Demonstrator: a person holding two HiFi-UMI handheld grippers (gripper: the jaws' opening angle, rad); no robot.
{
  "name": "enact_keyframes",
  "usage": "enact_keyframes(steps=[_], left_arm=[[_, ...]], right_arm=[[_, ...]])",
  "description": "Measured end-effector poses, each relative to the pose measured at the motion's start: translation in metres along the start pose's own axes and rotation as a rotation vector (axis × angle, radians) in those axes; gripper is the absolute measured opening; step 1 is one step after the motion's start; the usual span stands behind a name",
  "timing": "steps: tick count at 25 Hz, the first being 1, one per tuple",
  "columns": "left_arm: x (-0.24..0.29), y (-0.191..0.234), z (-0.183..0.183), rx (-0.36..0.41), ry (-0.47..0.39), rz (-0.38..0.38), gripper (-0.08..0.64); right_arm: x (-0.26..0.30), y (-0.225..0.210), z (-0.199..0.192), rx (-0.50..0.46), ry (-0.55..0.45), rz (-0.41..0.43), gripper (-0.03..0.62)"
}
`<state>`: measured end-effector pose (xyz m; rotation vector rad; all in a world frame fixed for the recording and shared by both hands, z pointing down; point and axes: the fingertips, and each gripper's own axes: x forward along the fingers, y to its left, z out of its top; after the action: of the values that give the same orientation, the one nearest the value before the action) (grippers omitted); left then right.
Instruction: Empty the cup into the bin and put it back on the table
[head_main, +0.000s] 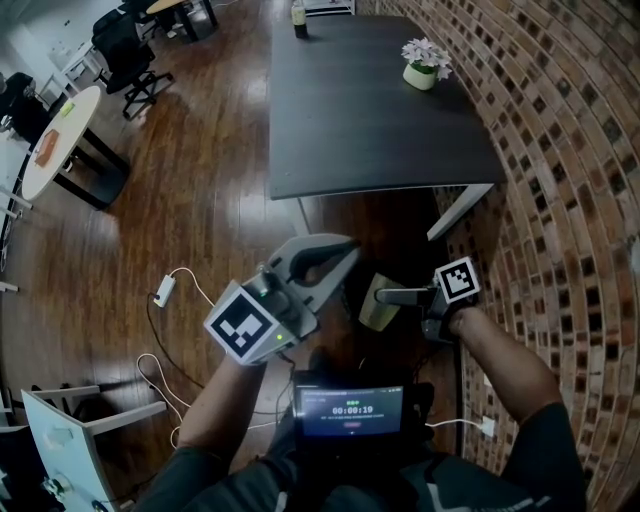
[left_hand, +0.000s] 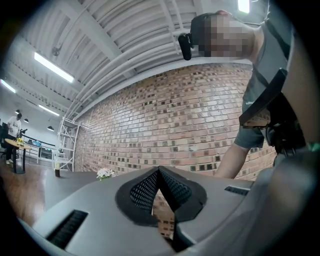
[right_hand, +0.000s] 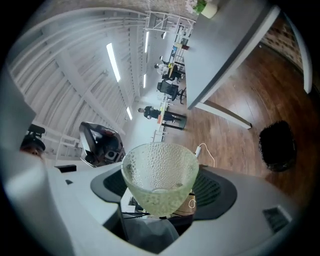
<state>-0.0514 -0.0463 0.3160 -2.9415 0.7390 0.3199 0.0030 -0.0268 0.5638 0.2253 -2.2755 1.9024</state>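
1. Brick wall (head_main: 560, 150) all down the right side.
2. Floor (head_main: 200, 200) is dark glossy wood planks.
3. Dark table (head_main: 370, 100) beside the brick, with a white oval table (head_main: 55, 140) and black office chairs (head_main: 125, 55) far left.
4. Long strip lights (left_hand: 54, 67) on a white ribbed ceiling (left_hand: 125, 35).

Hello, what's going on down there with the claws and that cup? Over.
Left claw shut, empty. Right claw clamped on the cup, over the floor, short of the table. Flower pot at the far corner, out of the way.
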Motion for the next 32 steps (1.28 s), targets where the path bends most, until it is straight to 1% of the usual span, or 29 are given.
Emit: enact_keyframes(steps=[5, 14, 21, 32], left_arm=[[0.0, 0.001, -0.001, 0.004, 0.006, 0.003, -0.006], [0.004, 0.002, -0.002, 0.013, 0.013, -0.001, -0.006], [0.01, 0.002, -0.002, 0.01, 0.008, -0.011, -0.006], [0.018, 0.001, -0.006, 0.004, 0.018, -0.018, -0.006]], right_arm=[[-0.001, -0.006, 0.005, 0.058, -0.025, 0.027, 0.388], [0.003, -0.002, 0.013, 0.102, -0.076, 0.089, 0.388], [-0.001, -0.006, 0.017, 0.179, -0.138, 0.137, 0.388], [-0.003, -0.006, 0.024, 0.24, -0.226, 0.204, 0.388]])
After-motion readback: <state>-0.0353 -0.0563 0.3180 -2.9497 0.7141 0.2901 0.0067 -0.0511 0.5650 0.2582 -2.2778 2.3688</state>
